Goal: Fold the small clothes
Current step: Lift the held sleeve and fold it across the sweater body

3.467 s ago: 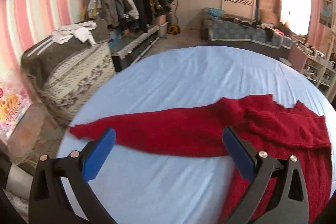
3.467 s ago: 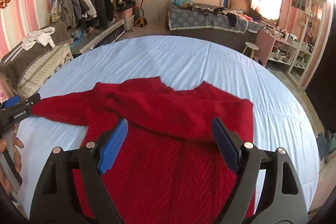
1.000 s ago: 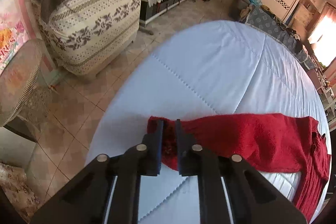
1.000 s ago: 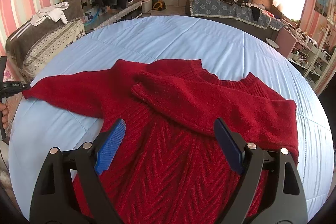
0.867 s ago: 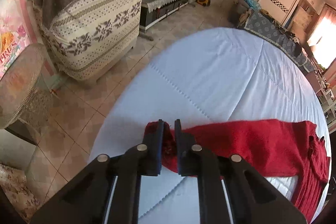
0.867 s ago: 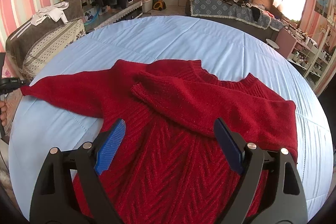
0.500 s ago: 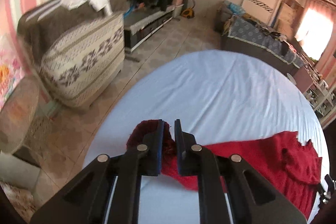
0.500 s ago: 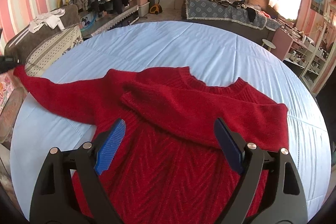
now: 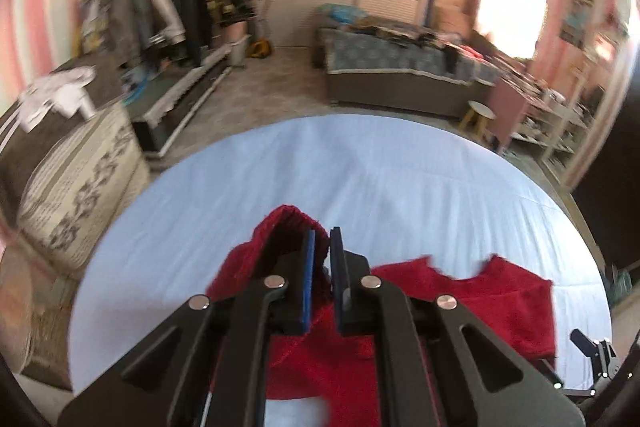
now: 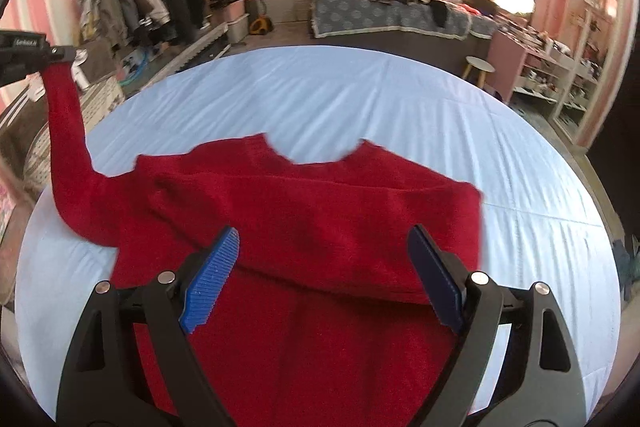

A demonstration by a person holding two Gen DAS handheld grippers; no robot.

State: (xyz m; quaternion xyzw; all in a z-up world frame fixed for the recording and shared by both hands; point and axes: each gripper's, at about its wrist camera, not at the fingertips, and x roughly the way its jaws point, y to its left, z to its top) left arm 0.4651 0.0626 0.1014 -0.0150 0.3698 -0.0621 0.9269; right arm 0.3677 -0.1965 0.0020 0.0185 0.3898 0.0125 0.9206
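A red knit sweater (image 10: 320, 227) lies on the pale blue bed (image 10: 360, 99), its right sleeve folded across the chest. My left gripper (image 9: 320, 243) is shut on the cuff of the left sleeve (image 9: 288, 223) and holds it lifted high above the bed; in the right wrist view the sleeve (image 10: 66, 131) hangs from the left gripper (image 10: 36, 57) at the far left. My right gripper (image 10: 320, 255) is open and empty, hovering over the sweater's lower body. The sweater's body also shows in the left wrist view (image 9: 480, 291).
A patterned sofa (image 9: 60, 163) with white clothes on it stands left of the bed. A clothes rack (image 10: 160, 3) and a second bed (image 10: 400, 15) are at the back. A stool (image 10: 480, 65) and shelves (image 10: 560, 67) stand to the right.
My left gripper closed on the sleeve cuff, then raised it off the bed and swung it toward the sweater's body. The right gripper has stayed open over the sweater.
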